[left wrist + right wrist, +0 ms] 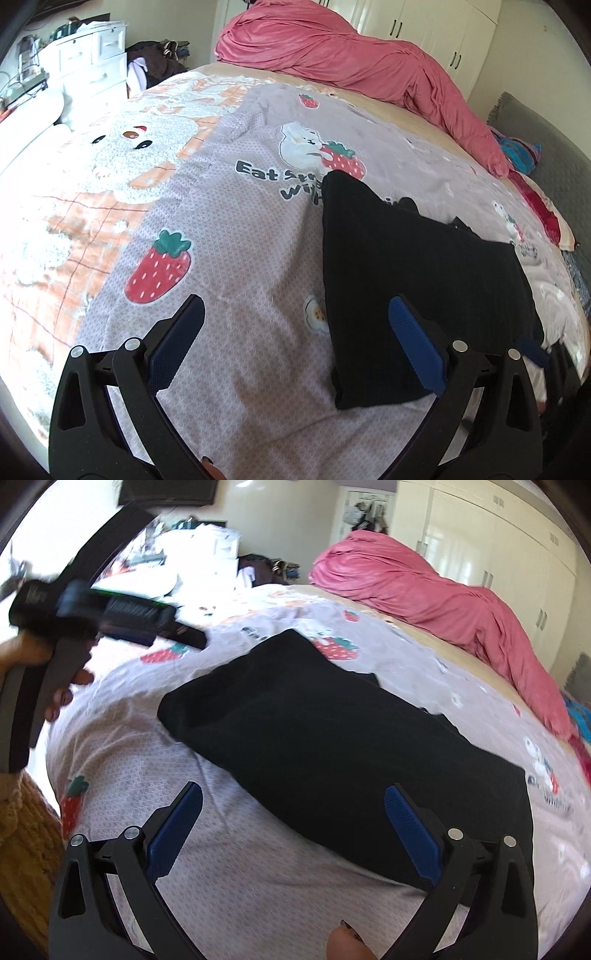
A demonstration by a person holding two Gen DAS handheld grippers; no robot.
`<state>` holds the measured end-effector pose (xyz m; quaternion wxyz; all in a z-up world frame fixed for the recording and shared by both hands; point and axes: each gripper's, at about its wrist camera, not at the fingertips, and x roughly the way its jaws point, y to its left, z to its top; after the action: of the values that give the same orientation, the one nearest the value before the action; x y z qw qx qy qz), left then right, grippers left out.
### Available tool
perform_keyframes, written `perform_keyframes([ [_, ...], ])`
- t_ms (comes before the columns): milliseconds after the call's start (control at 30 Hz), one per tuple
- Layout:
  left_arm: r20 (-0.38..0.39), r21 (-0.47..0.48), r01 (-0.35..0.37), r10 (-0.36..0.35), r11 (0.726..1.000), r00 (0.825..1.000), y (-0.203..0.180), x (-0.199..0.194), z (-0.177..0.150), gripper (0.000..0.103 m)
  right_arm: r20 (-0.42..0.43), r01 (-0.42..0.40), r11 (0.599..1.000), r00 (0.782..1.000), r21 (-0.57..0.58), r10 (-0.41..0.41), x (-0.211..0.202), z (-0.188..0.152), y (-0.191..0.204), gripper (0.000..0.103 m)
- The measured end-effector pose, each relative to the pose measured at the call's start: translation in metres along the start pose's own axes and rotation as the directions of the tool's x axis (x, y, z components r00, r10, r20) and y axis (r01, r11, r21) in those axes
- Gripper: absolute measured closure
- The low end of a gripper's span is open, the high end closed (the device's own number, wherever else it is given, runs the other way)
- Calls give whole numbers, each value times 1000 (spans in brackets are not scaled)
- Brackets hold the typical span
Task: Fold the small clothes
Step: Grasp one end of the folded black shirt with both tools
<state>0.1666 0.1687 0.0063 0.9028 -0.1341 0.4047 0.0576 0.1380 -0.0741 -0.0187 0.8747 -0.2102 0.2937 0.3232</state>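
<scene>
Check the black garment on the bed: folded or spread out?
Folded. The black garment lies as a compact block with straight edges and a thick doubled edge on the bedsheet. Both tools are open and off it.

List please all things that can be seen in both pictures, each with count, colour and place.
garment: one, black, folded flat on the sheet, ahead of both tongs
sheet: one, lilac with strawberries and bears, covering the bed
blanket: one, white and orange with a bear face, on the bed's left side
duvet: one, pink, bunched at the bed's far side
drawers: one unit, white, far left beside the bed
wardrobe: one, cream, behind the duvet
hand: one, at the left of the right wrist view, holding the left tongs' handle
left tongs: one, black with blue pads, open, empty
right tongs: one, black with blue pads, open, empty
</scene>
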Motion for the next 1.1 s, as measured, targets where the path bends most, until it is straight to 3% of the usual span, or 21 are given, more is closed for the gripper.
perform_keyframes([
  [267, -13, -24, 3, -3, 1000, 1000, -1, 13, 13, 10, -24, 47, 995, 998, -92, -49, 27, 10, 25, 5],
  [600, -55, -48, -13, 10, 999, 998, 1, 38, 27, 10, -79, 103, 987, 990, -123, -114, 67, 18, 33, 5],
  [867, -110, -88, -6, -4, 996, 994, -1, 69, 39, 10, -29, 159, 972, 986, -174, -167, 81, 34, 38, 7],
  [900, -116, -94, -1, -10, 996, 993, -2, 71, 40, 10, -12, 169, 970, 985, -172, -174, 79, 34, 37, 10],
  [967, -134, -123, 20, -37, 992, 990, -3, 79, 41, 10, 23, 148, 975, 989, -168, -146, 72, 35, 36, 46],
  [1000, -140, -134, 29, -48, 991, 989, -4, 81, 41, 10, 33, 130, 978, 991, -165, -126, 69, 35, 36, 52],
  [1067, -154, -153, 54, -78, 987, 985, -7, 86, 41, 10, 60, 106, 980, 993, -171, -97, 63, 33, 34, 79],
  [1100, -157, -159, 62, -87, 985, 984, -8, 87, 41, 10, 70, 102, 980, 993, -173, -91, 60, 32, 34, 83],
])
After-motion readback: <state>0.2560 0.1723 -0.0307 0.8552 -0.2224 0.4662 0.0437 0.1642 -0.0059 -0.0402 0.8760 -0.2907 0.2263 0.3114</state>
